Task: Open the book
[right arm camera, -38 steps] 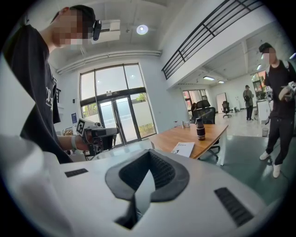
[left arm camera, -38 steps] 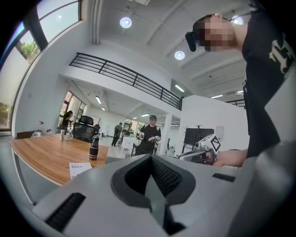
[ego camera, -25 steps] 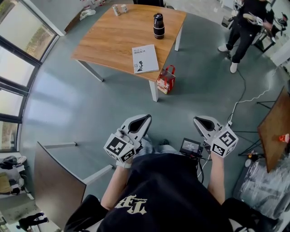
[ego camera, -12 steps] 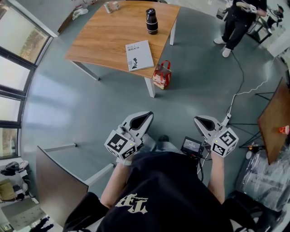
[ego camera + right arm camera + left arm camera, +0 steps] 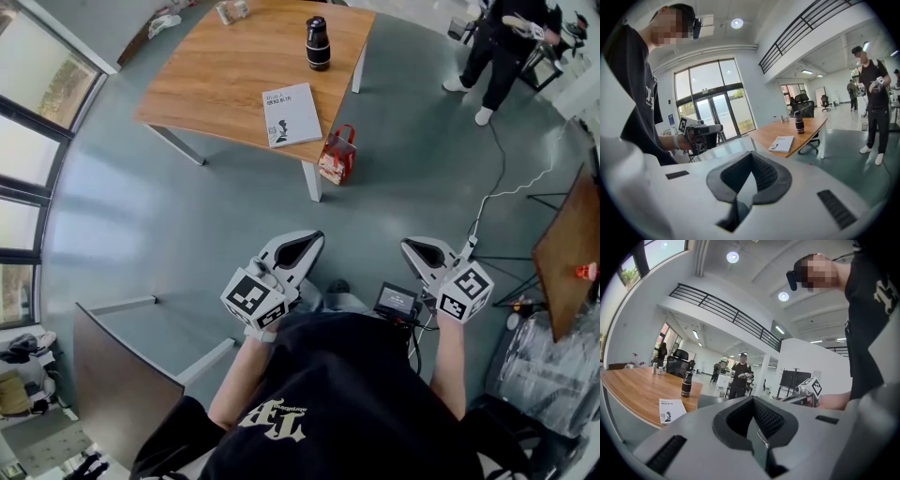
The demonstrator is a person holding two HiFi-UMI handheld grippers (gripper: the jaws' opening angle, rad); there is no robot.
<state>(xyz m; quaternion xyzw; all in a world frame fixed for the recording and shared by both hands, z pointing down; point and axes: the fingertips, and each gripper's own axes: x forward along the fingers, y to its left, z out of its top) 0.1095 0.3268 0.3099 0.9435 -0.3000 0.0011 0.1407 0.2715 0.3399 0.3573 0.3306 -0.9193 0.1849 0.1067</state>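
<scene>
A closed white book [image 5: 292, 114] lies flat near the front edge of the wooden table [image 5: 225, 75], far ahead of both grippers. It also shows small in the left gripper view [image 5: 670, 410] and in the right gripper view [image 5: 782, 143]. My left gripper [image 5: 305, 240] and right gripper [image 5: 413, 247] hang over the grey floor close to my body, well short of the table. In each gripper view the jaws meet at their tips, left [image 5: 752, 398] and right [image 5: 751, 153], with nothing between them.
A black bottle [image 5: 318, 43] stands on the table behind the book. A red bag [image 5: 337, 156] sits on the floor by the table leg. A person [image 5: 511, 47] stands at the far right, with a cable [image 5: 511, 192] trailing across the floor. A dark tabletop [image 5: 122, 375] is at my lower left.
The head view has shifted, so the table and book sit a little higher and further left. Both grippers have stayed where they were, still shut.
</scene>
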